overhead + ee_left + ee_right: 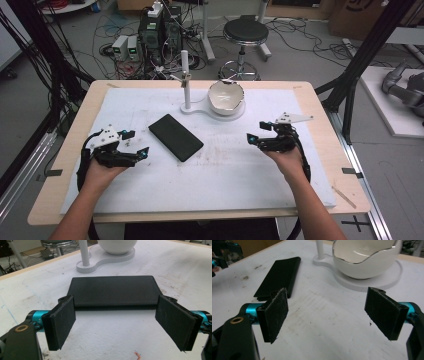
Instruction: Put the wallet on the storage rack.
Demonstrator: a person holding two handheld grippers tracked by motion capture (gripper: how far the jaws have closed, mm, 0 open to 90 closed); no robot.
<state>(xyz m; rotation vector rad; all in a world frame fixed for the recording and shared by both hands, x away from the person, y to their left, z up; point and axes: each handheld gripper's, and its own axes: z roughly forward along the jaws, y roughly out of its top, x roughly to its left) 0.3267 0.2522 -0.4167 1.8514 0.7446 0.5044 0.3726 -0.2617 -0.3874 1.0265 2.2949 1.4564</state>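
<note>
Behind black case (176, 137), white bowl (226, 96).

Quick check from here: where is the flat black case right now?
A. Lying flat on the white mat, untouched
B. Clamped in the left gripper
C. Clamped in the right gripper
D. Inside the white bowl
A. The flat black case lies on the white mat, with the left gripper open just short of its edge and the right gripper open farther off.

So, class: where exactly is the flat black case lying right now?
In the high view, the black case lies left of centre on the white mat, between the left gripper and the white bowl.
</note>
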